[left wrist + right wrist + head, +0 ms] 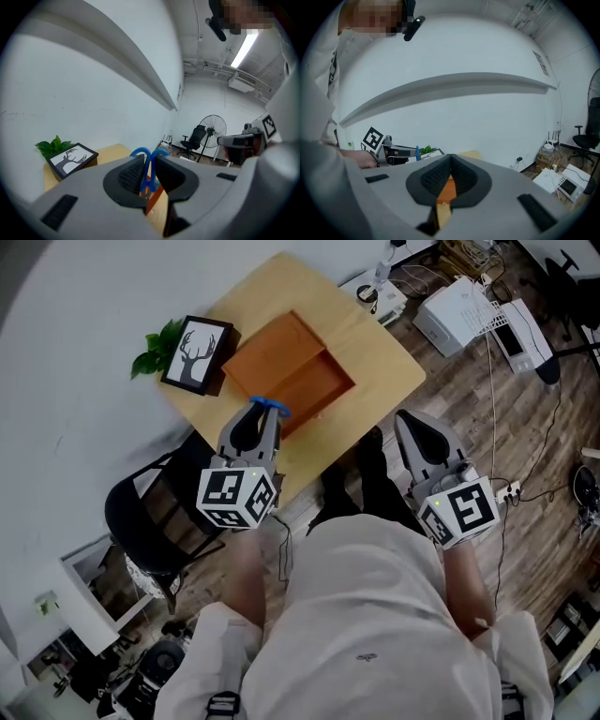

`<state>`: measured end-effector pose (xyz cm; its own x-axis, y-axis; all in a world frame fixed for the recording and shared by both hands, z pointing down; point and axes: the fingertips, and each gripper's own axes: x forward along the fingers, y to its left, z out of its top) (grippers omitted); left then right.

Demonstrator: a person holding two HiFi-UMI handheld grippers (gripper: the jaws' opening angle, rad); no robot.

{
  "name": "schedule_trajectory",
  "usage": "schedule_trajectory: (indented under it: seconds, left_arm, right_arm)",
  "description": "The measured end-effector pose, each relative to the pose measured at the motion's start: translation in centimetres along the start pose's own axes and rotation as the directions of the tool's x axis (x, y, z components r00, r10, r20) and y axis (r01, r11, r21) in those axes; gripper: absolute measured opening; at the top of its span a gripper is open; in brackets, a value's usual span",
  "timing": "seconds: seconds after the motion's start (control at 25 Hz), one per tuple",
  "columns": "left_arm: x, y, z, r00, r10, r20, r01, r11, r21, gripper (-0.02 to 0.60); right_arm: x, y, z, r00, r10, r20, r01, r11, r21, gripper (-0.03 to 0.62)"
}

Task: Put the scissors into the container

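At the upper left of the head view, the plant (pixel 155 348) and the deer picture (pixel 197 354) are sitting on the table (pixel 375 352); your left gripper (pixel 261 420) is clamping the blue-handled scissors (pixel 274 407), showing against the near edge of the orange container (pixel 295 367) at mid-frame; your right gripper (pixel 408 420), at lower right, is hanging off the table, jaws pressed together on nothing.

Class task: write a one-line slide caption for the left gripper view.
Left gripper shut on blue-handled scissors; light wooden table and framed deer picture beyond.
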<state>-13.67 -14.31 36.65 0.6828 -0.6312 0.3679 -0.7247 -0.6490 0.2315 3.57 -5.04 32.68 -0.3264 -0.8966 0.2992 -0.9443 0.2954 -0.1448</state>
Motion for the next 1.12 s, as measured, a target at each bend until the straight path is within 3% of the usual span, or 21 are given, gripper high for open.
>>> schedule_trajectory:
  seconds: [0.2, 0.48, 1.12]
  left_arm:
    - [2.0, 0.3, -1.0, 0.999, 0.037, -0.04, -0.036, 0.999, 0.015, 0.069]
    - [5.6, 1.2, -3.6, 0.986, 0.108, -0.125, -0.09, 0.986, 0.141, 0.069]
    - [11.5, 2.6, -9.9, 0.959, 0.182, -0.216, -0.142, 0.972, 0.187, 0.069]
  right_arm:
    - [2.2, -1.1, 0.1, 0.997, 0.069, -0.026, -0.069, 0.998, -0.011, -0.002]
    - [5.6, -3.4, -0.4, 0.986, 0.148, -0.077, -0.15, 0.988, -0.025, -0.002]
    - [11.3, -5.8, -2.9, 0.922, 0.343, -0.178, -0.349, 0.937, -0.001, -0.002]
